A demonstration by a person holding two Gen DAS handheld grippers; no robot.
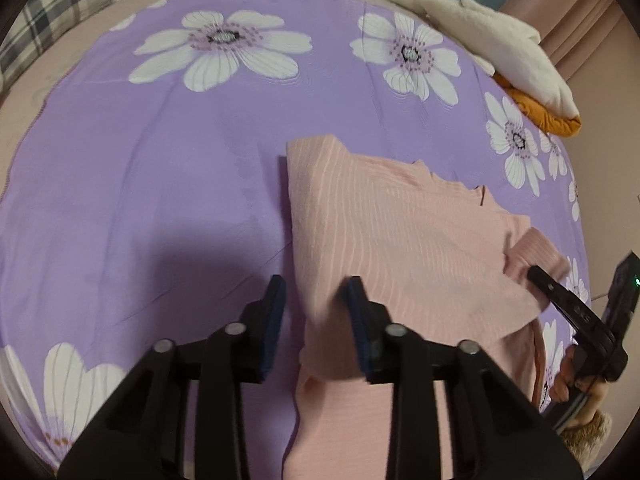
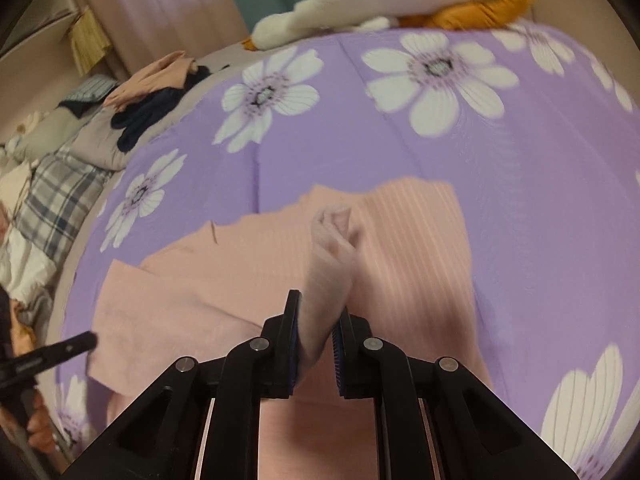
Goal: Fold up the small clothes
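a bed covered by a purple sheet printed with big white flowers fills both views. at the far left edge of the bed sits a plaid pillow, and the right wrist view shows a loose heap of dark and peach clothes beside it.

near the lower left of the left wrist view, the left hand-held gripper points down at the bed. its jaws are partly open with a clear gap; the left edge of a pink ribbed top lies between them, with one blue-padded finger over bare sheet and the other over the fabric. the pads do not visibly press on the cloth.

the pink ribbed top lies spread flat in the middle of the sheet, its neckline towards the far side and its left side folded to a straight edge.

further right, the right hand-held gripper has its jaws nearly closed on a bunched-up sleeve of the top, lifting it so the cuff stands above the body of the garment. in the left wrist view this same gripper enters from the right edge with the sleeve cuff at its tip, and part of the person's hand shows behind it.

along the far right edge of the bed lies a white plush toy with orange parts, and pale pink curtains hang behind it.
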